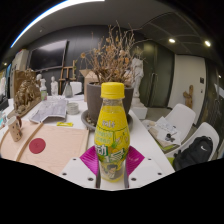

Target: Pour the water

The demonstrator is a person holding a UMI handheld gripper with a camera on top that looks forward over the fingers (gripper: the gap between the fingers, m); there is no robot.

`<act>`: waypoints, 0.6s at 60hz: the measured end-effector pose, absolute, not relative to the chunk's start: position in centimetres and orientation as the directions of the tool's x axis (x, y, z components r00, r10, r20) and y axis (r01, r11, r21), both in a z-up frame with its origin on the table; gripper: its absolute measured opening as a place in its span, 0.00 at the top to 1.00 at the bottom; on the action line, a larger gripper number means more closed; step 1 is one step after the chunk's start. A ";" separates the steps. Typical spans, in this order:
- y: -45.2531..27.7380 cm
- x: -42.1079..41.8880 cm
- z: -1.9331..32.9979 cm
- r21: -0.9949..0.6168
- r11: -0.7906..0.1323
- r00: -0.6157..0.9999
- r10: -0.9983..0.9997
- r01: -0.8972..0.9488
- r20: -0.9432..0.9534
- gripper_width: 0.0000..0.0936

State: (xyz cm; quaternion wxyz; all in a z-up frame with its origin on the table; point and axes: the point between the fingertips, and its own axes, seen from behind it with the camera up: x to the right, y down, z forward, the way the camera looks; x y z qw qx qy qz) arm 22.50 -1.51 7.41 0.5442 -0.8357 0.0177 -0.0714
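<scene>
A plastic bottle point(112, 125) with a yellow cap, yellow-green drink and a green-yellow label stands upright between my fingers. My gripper point(112, 160) has both magenta pads point(90, 158) pressed against the bottle's lower sides, so it is shut on the bottle. The bottle's base sits low between the fingers, above the white table point(150, 150). No cup or glass shows clearly.
A dark pot with dry branches point(108, 70) stands just behind the bottle. A wooden board point(45, 148) with a red round spot lies to the left. Papers and small items lie at the far left. White chairs point(185, 125) and a dark bag stand to the right.
</scene>
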 end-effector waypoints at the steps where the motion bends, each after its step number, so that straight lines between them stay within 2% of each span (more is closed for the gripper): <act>1: -1.4 22.3 7.8 -0.912 -0.405 0.988 -0.108 0.055 0.108 0.66; 8: -0.7 20.9 10.6 -0.913 -0.390 0.978 -0.109 0.120 0.175 0.66; 19: 1.2 16.0 18.2 -0.873 -0.341 0.908 -0.108 0.349 0.405 0.66; 28: 2.9 8.6 23.4 -0.722 -0.308 0.738 -0.087 0.619 0.669 0.66; 36: 4.7 0.9 24.1 -0.508 -0.276 0.522 -0.024 0.816 0.852 0.66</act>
